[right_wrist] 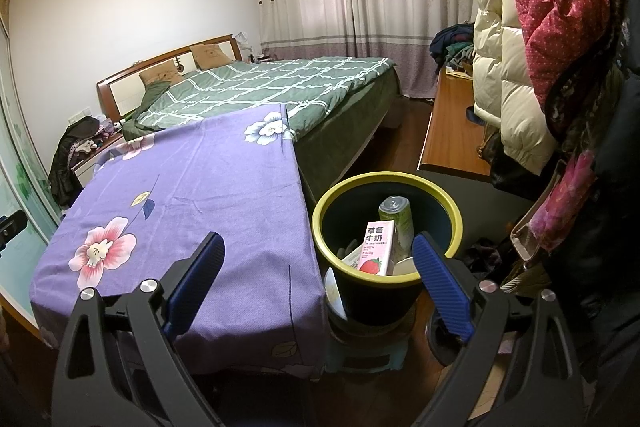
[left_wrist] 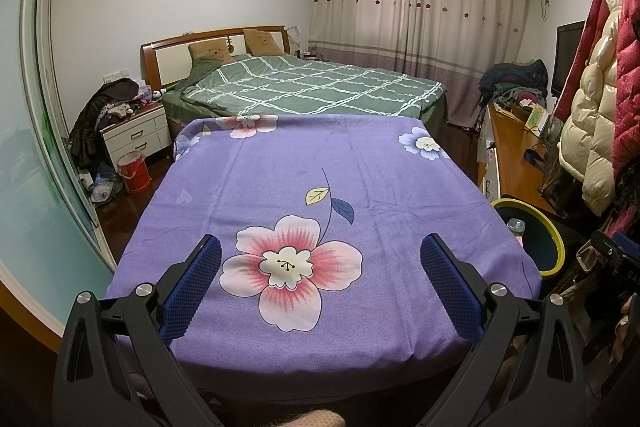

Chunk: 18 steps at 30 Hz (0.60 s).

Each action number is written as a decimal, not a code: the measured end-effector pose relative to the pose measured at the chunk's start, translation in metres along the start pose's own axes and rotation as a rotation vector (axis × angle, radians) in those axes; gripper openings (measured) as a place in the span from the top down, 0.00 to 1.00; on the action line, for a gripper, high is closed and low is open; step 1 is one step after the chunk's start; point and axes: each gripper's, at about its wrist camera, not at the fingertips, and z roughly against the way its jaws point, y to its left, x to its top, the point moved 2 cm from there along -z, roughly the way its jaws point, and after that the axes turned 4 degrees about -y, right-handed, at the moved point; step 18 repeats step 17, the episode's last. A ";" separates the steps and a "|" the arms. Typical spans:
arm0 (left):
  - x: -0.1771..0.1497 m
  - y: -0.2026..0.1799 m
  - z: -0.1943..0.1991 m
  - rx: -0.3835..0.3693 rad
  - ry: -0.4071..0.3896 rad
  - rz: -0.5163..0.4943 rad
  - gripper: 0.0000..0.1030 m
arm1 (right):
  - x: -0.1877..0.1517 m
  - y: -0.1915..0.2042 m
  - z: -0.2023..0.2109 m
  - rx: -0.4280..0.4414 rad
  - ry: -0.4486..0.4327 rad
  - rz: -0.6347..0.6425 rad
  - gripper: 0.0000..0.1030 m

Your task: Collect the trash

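A dark bin with a yellow rim (right_wrist: 454, 215) stands on a small stool right of the purple flowered table (right_wrist: 200, 187). Inside it lie a pink strawberry milk carton (right_wrist: 374, 251), a green can (right_wrist: 397, 217) and other scraps. My right gripper (right_wrist: 320, 245) is open, held over the table's right edge and the bin's front rim, with nothing between its fingers. In the left wrist view my left gripper (left_wrist: 320, 247) is open above the purple cloth (left_wrist: 320, 187), holding nothing. The bin (left_wrist: 554, 239) shows at the right, with a bottle top (left_wrist: 516, 226) poking out.
A bed with a green checked quilt (left_wrist: 312, 87) lies beyond the table. A wooden desk (right_wrist: 452, 131) and hanging coats (right_wrist: 540, 47) crowd the right side. A nightstand (left_wrist: 136, 133) with clothes and a red bucket (left_wrist: 134, 171) sit at the left.
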 end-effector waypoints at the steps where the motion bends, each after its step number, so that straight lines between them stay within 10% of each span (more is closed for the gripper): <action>1: 0.000 0.000 0.000 0.001 0.000 -0.001 0.05 | 0.000 0.000 0.000 0.000 0.000 0.000 0.12; 18: 0.018 0.025 -0.075 0.009 0.073 0.004 0.05 | 0.020 0.041 -0.053 0.095 0.047 0.026 0.07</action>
